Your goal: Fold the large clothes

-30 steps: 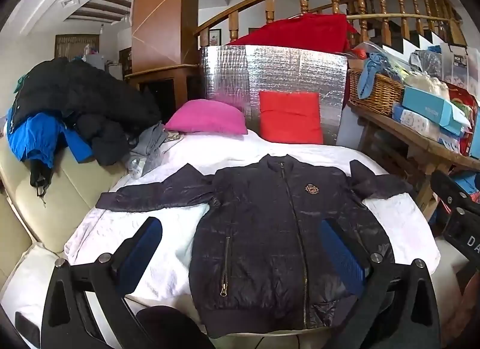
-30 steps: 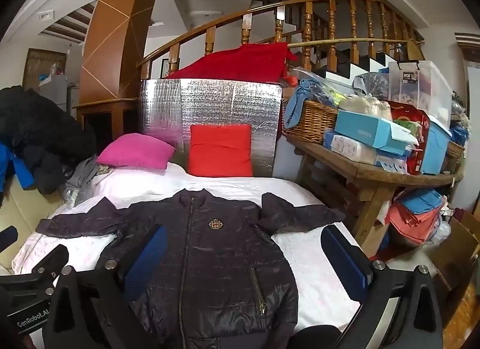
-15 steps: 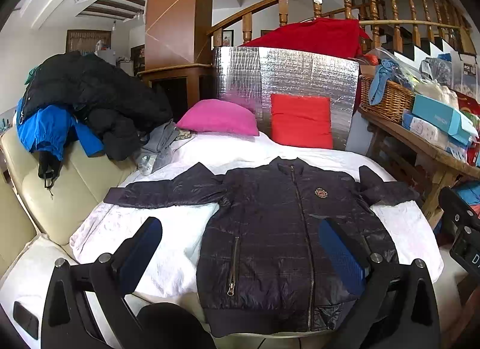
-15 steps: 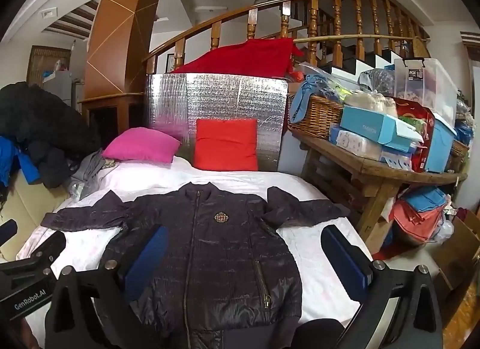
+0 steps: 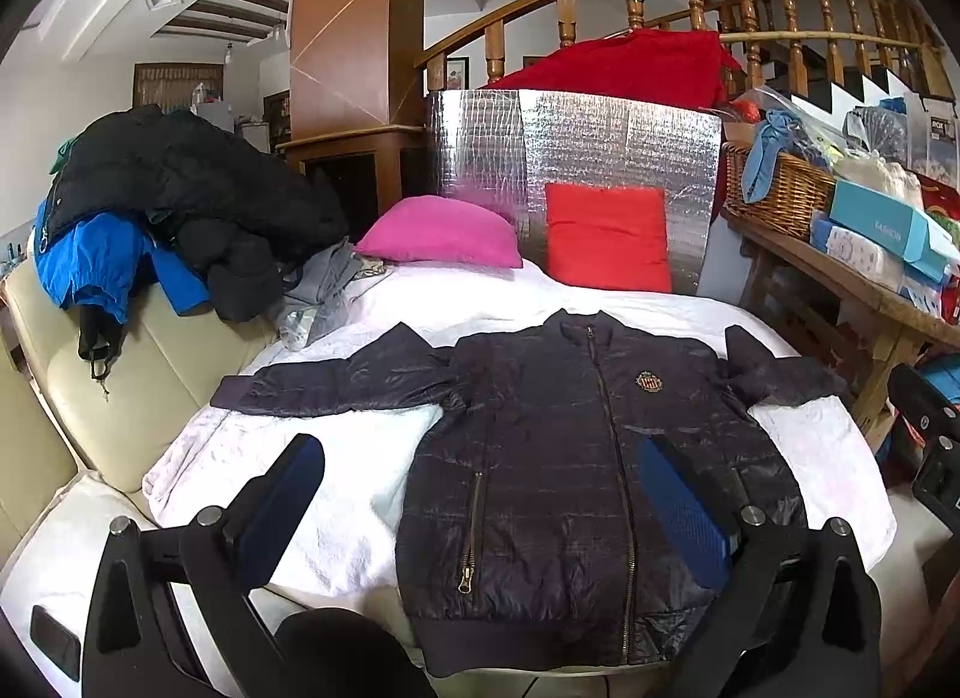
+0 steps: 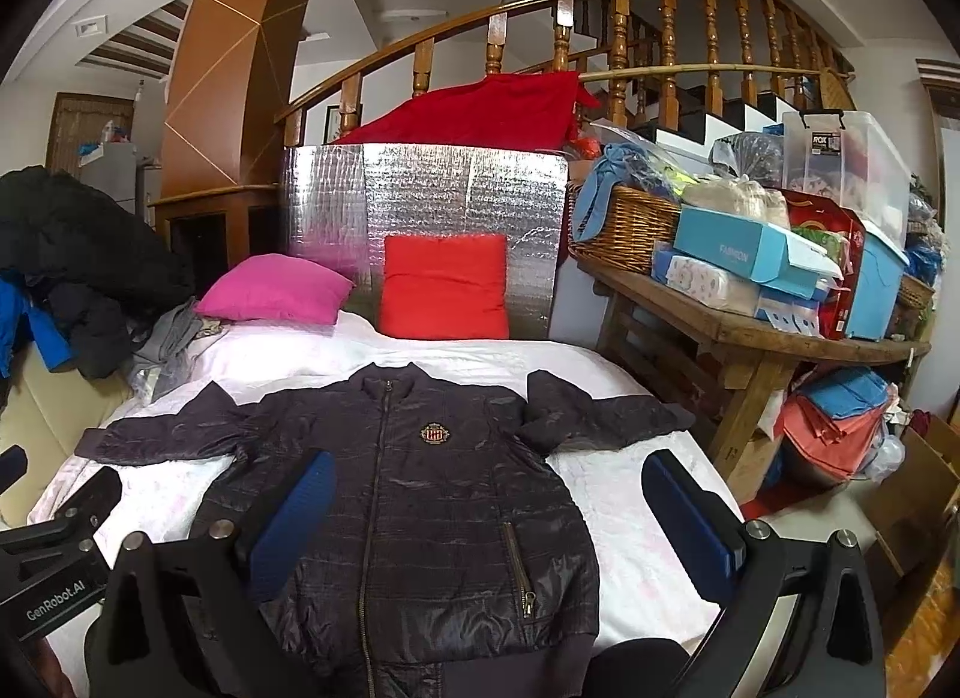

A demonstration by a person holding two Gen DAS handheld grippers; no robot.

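A dark quilted jacket point(image 5: 576, 470) lies flat and face up on a white sheet point(image 5: 312, 482), zipped shut, hem toward the cameras and collar toward the far cushions. Both sleeves are spread sideways — the one on the left of the view runs straight out, the one on the right is bent and crumpled near the sheet's edge. The left gripper point(image 5: 480, 518) hangs above the near part of the sheet with its jaws spread wide and nothing between them: one blue pad point(image 5: 282, 509) sits over bare sheet beside the jacket's flank, the other over the jacket's body near the zip. It points level along the bed toward the collar. The right gripper point(image 6: 498, 524) is also wide apart and empty, one pad point(image 6: 294, 518) over the jacket's front, the other over the sheet to the jacket's right — neither touches cloth as far as can be seen. In the right wrist view the left gripper's black body shows at the lower left edge, so the two tools sit side by side, close together. Beyond the jacket a pink cushion point(image 5: 441, 230) and a red cushion point(image 5: 606, 239) rest against a silver foil panel point(image 5: 600, 146). A pile of coats point(image 5: 156, 200) sits on the cream sofa point(image 5: 102, 398) to the left, and a cluttered wooden bench point(image 6: 738, 332) stands to the right.
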